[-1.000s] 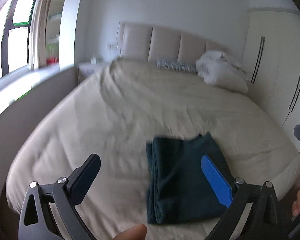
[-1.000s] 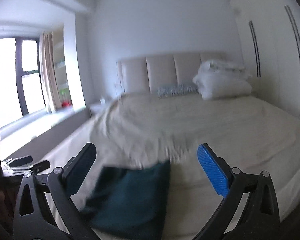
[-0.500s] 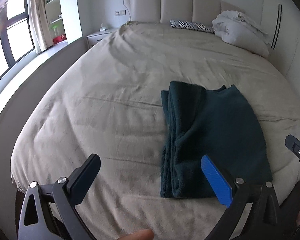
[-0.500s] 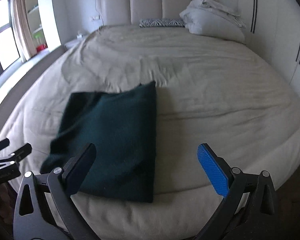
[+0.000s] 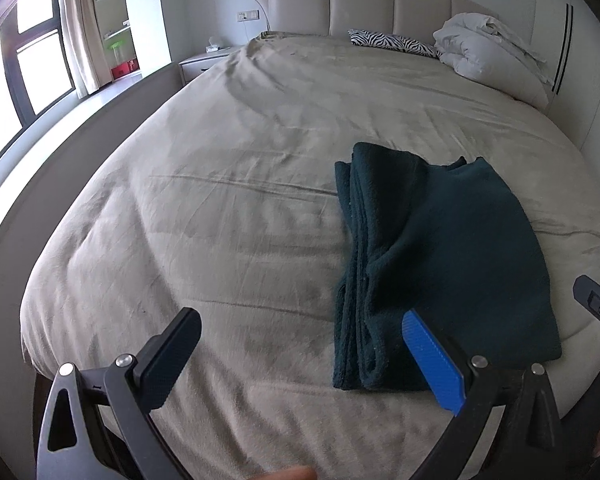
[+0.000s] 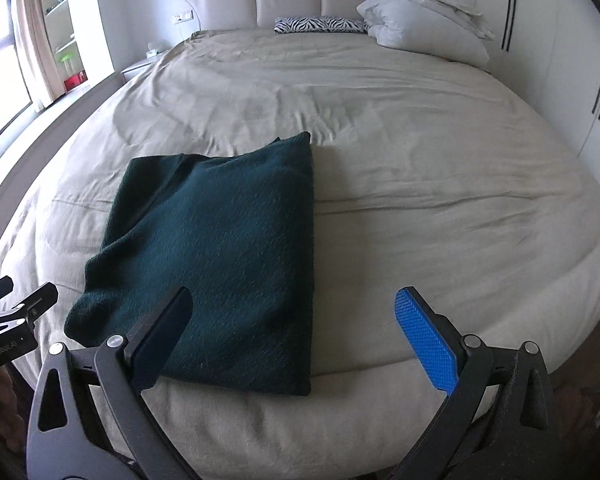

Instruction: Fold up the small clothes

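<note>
- Two grippers held above the near edge of the bed, both lowered since a second ago, when they looked toward the headboard.
- Left gripper: jaws wide apart, nothing between them.
- Right gripper: jaws likewise spread, empty.
- Dark green garment lies folded flat on the beige cover near the foot edge, stacked folds along its left side; its place matches half a second ago.
- White duvet and zebra pillow bunched by the headboard.
</note>
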The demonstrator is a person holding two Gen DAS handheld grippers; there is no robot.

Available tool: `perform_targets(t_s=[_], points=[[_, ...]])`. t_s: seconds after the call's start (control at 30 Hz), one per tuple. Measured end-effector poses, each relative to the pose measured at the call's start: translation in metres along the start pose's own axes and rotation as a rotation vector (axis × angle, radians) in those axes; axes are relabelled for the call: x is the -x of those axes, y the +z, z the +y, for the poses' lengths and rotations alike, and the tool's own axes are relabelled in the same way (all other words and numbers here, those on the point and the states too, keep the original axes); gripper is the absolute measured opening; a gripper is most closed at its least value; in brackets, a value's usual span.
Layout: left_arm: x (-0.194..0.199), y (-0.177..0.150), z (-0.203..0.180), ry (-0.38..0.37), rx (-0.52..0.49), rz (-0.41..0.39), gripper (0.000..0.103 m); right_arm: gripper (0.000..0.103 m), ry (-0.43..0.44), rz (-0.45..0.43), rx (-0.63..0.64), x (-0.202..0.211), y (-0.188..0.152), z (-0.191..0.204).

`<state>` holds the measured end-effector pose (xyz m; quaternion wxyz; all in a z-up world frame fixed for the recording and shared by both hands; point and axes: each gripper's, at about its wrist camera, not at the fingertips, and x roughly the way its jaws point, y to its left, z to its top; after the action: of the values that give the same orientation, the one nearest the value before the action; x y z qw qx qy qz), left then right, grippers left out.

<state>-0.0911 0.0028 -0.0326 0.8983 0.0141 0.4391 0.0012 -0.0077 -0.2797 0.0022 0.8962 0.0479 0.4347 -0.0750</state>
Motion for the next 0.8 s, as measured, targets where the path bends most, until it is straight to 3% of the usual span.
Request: perform_targets(t_s=[0.8], points=[[-0.0035, -0.0036, -0.0008, 0.007, 0.000, 0.009, 0.103, 0.103, 0.008, 0.027, -0.007, -0.0084, -0.0067, 0.0051]])
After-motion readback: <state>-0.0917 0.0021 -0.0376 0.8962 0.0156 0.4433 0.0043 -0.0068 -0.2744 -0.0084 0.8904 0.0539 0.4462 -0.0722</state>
